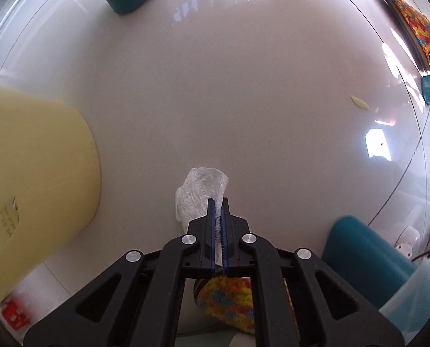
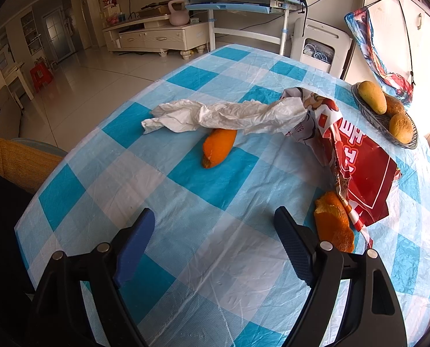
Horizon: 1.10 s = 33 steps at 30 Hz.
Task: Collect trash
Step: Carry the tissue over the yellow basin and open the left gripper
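In the left wrist view my left gripper (image 1: 218, 202) points down over the glossy pale floor. Its jaws are pressed together on a crumpled white paper wad (image 1: 202, 188), which sticks out past the fingertips. A pale yellow bin (image 1: 35, 173) stands close by on the left. In the right wrist view my right gripper (image 2: 213, 214) hangs open over the blue-checked tablecloth (image 2: 186, 231) with nothing between its fingers. Ahead of it lie an orange peel (image 2: 218, 147), a long crumpled white plastic bag (image 2: 223, 115) and a red printed bag (image 2: 359, 170). A second orange peel (image 2: 335, 221) lies beside the right finger.
A bowl of fruit (image 2: 385, 115) sits at the table's far right edge. On the floor are teal furniture legs (image 1: 362, 248), a multicoloured slipper (image 1: 229, 300) under the gripper, and a small pale scrap (image 1: 359, 102). A person's yellow sleeve (image 2: 12, 159) shows at the left.
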Tool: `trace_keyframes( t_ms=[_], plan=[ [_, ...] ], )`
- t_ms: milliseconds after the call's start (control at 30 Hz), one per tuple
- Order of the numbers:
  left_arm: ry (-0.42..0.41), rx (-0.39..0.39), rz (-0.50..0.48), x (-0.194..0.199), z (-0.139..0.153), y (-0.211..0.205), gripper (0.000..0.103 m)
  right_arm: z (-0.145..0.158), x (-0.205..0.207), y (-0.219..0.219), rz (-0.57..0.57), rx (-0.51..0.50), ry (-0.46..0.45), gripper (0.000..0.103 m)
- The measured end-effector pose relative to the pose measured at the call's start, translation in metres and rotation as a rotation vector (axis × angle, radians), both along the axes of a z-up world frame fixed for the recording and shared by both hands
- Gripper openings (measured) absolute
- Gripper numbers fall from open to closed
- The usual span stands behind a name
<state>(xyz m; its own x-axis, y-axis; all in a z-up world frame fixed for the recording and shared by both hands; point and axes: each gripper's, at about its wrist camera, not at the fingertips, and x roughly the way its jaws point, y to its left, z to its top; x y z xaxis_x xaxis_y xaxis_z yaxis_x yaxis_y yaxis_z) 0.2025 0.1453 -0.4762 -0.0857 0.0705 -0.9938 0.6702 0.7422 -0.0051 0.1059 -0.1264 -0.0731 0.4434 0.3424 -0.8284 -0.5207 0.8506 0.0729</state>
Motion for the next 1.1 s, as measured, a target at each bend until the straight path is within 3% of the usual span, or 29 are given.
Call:
trace_keyframes(
  t_ms=[100,200,400,467,567,667,767,900,1100],
  plan=[
    [-0.008,-0.007,-0.019,-0.027,0.054,0.025,0.004,0.0,0.0,0.0,0.0,0.0,0.0,0.081],
    [-0.067,-0.005,0.002,-0.045,0.115,0.053,0.004,0.0,0.0,0.0,0.002,0.001,0.001,0.082],
    [-0.285,-0.041,0.255,-0.04,0.228,0.113,0.004,-0.001,0.0,0.0,0.002,0.001,0.0,0.082],
    [-0.369,-0.062,0.346,-0.03,0.256,0.135,0.004,-0.001,0.0,0.0,0.002,0.001,0.001,0.082],
    [-0.485,-0.086,0.449,-0.017,0.277,0.144,0.004,-0.001,0.0,0.0,0.002,0.001,0.001,0.082],
    [-0.568,-0.101,0.529,0.004,0.287,0.144,0.004,-0.001,0.0,0.0,0.002,0.001,0.001,0.082],
    [-0.581,-0.121,0.633,0.026,0.276,0.144,0.004,-0.001,0.0,0.0,0.002,0.001,0.001,0.083],
    [-0.455,-0.164,0.801,0.06,0.231,0.157,0.005,-0.001,0.0,0.0,0.002,0.001,0.001,0.083],
    [-0.375,-0.117,0.869,0.071,0.193,0.154,0.011,-0.001,0.0,0.0,0.002,0.001,0.001,0.083]
  ],
)
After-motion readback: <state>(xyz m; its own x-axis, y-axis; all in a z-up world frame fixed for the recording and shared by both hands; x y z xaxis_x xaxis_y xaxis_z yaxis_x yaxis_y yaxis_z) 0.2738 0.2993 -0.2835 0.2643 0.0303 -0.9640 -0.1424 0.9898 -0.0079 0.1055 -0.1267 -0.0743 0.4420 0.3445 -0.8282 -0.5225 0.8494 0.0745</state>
